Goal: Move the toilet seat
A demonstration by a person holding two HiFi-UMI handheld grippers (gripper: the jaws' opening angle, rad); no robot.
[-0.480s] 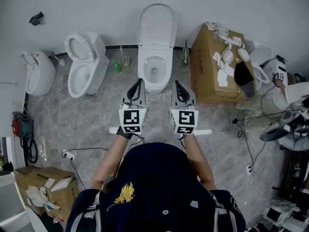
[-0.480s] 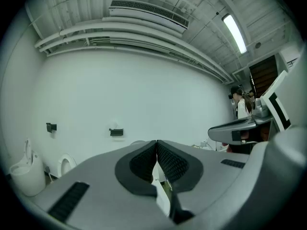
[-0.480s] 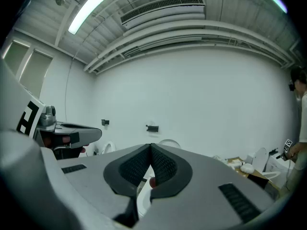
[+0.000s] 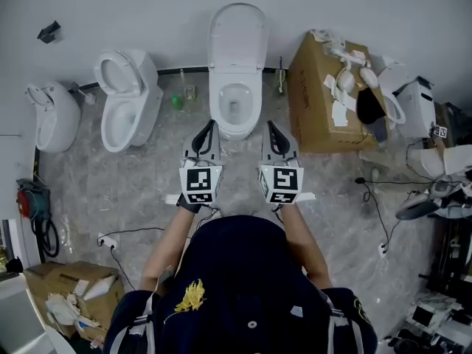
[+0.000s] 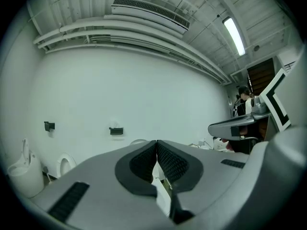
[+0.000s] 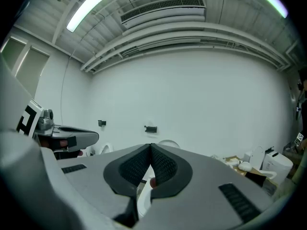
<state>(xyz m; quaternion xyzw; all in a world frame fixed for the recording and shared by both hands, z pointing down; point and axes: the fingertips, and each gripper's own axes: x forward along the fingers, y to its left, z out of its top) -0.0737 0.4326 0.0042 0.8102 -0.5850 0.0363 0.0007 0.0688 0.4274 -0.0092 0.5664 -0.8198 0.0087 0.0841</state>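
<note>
A white toilet stands against the back wall in the middle of the head view, its lid and seat raised upright against the wall. My left gripper is held level in front of the bowl's left side, shut with nothing in it. My right gripper is beside it at the bowl's right, also shut and empty. In the left gripper view the jaws meet at the tips, with the toilet's lid just behind. The right gripper view shows the same closed jaws and the lid.
A second white toilet and a wall urinal stand to the left. A large cardboard box with white parts on top sits right of the toilet. Cables run over the marble floor; another box lies at lower left.
The head view has shifted slightly; both grippers stay side by side in front of the toilet. A person at the right edge has gone out of view.
</note>
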